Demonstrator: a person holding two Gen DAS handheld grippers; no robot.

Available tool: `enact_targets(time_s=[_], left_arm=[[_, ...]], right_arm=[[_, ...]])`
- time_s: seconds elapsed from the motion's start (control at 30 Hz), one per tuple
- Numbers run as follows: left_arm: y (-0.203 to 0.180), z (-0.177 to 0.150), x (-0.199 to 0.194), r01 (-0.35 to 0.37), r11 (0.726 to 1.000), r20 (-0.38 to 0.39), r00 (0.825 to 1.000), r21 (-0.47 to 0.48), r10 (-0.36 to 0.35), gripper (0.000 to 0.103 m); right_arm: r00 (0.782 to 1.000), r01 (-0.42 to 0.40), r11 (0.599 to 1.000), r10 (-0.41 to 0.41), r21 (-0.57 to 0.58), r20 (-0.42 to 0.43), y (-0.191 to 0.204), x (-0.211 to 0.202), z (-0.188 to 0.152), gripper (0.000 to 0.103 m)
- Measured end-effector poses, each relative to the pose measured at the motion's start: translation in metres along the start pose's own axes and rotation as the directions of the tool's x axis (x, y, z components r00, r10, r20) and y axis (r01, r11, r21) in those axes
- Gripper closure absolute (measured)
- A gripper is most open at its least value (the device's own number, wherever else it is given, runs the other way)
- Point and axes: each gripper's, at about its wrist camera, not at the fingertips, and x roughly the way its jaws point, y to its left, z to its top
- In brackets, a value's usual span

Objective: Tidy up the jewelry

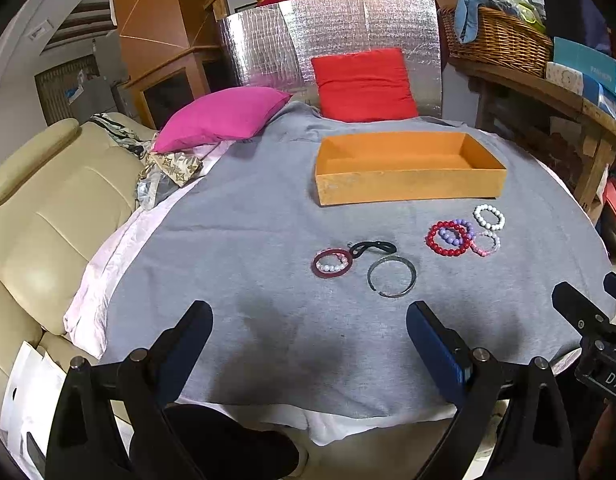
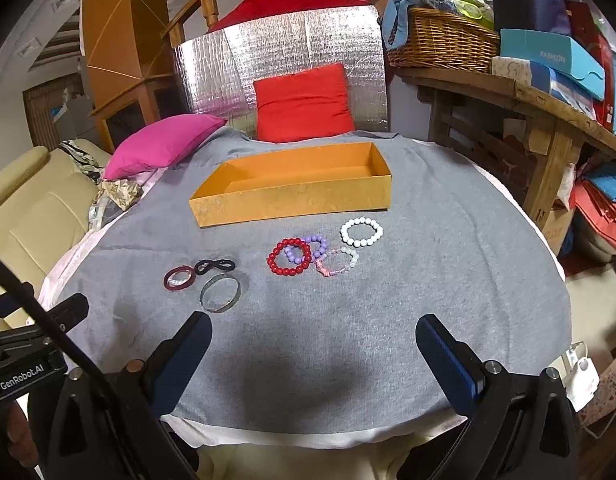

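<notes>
Task judged not yet begun: orange box (image 2: 291, 190) seen empty, well beyond fingers. Left gripper (image 1: 310, 320) and right gripper (image 2: 314, 330) held wide open, nothing gripped. Silver bangle (image 1: 392, 276) nearest ahead of left fingers; red bead bracelet (image 2: 289, 257) ahead of right. Next: one bracelet approached, rim pinched.

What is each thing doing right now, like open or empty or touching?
Orange box: open, empty.
White bracelet: lying alone.
Red bracelet: overlapping purple bracelet.
Metal bangle: flat on the cloth.
Left gripper: jaws open, empty.
Right gripper: jaws open, empty.
</notes>
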Motion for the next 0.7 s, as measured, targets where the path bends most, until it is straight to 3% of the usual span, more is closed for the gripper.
enact_targets(time_s=[0.7], left_arm=[[0.001, -0.004, 0.011, 0.001, 1.0, -0.024, 1.0, -0.004, -0.001, 0.006]], right_arm=[[1.0, 0.009, 1.0, -0.009, -0.006, -0.017, 0.002, 0.008, 0.0, 0.0]])
